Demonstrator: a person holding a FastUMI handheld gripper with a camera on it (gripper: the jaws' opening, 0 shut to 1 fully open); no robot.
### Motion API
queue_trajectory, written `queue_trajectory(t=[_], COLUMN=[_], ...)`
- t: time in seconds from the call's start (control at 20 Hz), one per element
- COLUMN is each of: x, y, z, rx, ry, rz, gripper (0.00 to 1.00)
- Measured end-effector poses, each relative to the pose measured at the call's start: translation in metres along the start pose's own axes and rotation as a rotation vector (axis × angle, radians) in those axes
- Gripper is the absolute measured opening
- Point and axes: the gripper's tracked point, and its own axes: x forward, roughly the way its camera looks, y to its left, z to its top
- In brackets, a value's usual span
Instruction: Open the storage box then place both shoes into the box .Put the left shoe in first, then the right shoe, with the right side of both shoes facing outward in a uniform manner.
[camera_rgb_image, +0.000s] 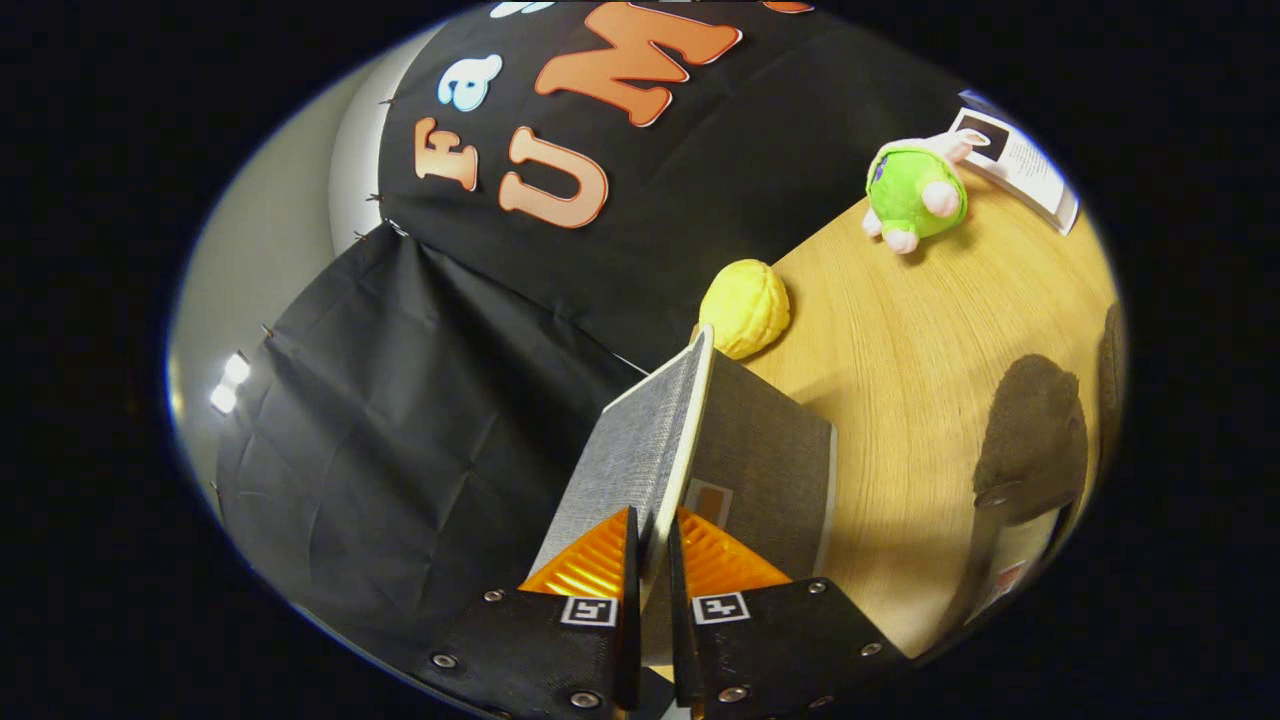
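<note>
My gripper (653, 535) is shut on the edge of the grey fabric lid (635, 450) of the storage box (775, 455). The lid stands raised on edge between the fingers, its pale rim running away from them. The box body lies just behind the lid on the wooden table (900, 340). A dark brown shoe (1035, 430) rests on the table beside the box. A second dark shoe (1110, 365) is partly visible beyond the first. The inside of the box is hidden by the lid.
A yellow ridged ball toy (745, 305) sits just beyond the far end of the lid. A green plush toy (912, 190) lies further along the table, next to a printed paper sheet (1020, 160). Black cloth walls close off the table's far side.
</note>
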Motion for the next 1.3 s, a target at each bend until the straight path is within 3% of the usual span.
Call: queue_trajectory(t=[0.1,0.6,1.0,1.3], x=[0.001,0.014,0.076,0.133], y=[0.012,0.129,0.207,0.223], z=[0.004,0.023,-0.013,-0.054], rx=[-0.036,-0.155,-0.2,-0.119], ry=[-0.001,-0.041,-0.01,0.034], rz=[0.003,0.108,0.177,0.181], gripper=[0.09,0.11,0.11,0.11])
